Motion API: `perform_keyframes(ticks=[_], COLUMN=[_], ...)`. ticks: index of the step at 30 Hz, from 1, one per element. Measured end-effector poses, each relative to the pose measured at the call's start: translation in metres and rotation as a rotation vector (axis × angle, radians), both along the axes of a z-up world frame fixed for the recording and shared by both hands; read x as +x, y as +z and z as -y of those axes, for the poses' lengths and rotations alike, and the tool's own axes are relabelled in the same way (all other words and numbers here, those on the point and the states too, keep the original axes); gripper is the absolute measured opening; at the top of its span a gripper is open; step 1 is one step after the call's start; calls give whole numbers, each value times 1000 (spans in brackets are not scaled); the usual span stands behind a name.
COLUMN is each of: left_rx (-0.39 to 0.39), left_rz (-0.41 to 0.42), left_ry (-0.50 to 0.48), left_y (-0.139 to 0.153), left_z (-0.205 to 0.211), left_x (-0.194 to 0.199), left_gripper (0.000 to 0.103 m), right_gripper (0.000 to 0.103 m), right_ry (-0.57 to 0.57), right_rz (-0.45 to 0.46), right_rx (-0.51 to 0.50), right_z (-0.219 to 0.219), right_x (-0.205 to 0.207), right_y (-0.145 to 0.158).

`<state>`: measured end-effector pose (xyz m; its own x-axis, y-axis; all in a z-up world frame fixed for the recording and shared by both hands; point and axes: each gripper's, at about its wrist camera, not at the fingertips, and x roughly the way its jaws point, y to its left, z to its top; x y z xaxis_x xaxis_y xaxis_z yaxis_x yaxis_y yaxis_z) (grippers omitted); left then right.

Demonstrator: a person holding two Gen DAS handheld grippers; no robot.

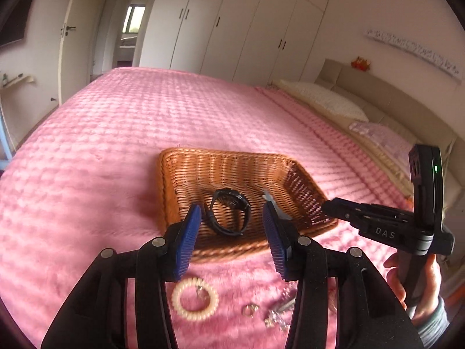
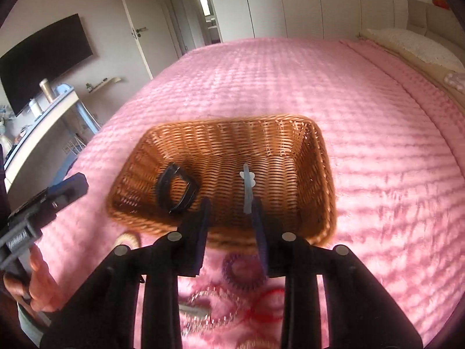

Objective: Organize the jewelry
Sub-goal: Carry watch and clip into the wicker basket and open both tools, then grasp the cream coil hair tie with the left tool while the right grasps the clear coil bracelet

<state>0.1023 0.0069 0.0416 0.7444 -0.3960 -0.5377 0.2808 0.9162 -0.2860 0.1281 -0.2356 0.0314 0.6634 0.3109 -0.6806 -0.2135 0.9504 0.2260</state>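
A pink bedspread point(image 1: 145, 145) covers the bed and carries everything else. On it sits a wicker basket point(image 2: 290, 133), rectangular, its long axis running left to right in the right wrist view.

Inside the basket, a black watch point(image 1: 229, 215) stands on edge as a loop at the left part of the floor. A pale clip point(image 2: 247, 187) lies to its right, long axis pointing away from the camera toward the far wall.

The left gripper point(image 1: 232, 241) hovers over the near rim, fingers point(image 1: 190, 241) spread apart and empty. The right gripper point(image 2: 231, 235) hangs at the near rim, fingers apart, nothing between them; the clip's near end lies just beyond the tips.

Loose items lie on the bedspread before the basket. The left view alone shows a cream coil tie point(image 1: 194, 298), a ring point(image 1: 250, 309) and a blurred silver piece point(image 1: 274, 318). The right view alone shows a purple coil tie point(image 2: 242, 272), a red loop point(image 2: 268, 305) and a beaded bracelet point(image 2: 212, 308), all blurred.
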Motion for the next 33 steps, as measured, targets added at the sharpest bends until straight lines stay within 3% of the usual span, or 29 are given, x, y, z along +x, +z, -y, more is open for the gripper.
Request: perform_keyframes(ticks=[6,12,22,26,33], left_rx=[-7,-29,5,66,82], left_rz=[-16,-80,-190,-244,-261], left_ry=[41,80,96,121,116], left_y=[-9,-47,-88,-99,-106], left_z=[-26,-41,-40,-33,-24], left_x=[-35,-46,-34,-19,-5], left_gripper=[47,47,47,47,45], right_gripper=[39,41,40,37,30], right_ry=[6,-35,-69,-77,-70], right_rz=[78,31,-70,-72,-80], right_rx=[0,1,-53,-63,-89], right_z=[20,46,48,48,42], right_x=[-64,-101,-117,-118,-120], right_y=[3,-32,-92,-97,-104])
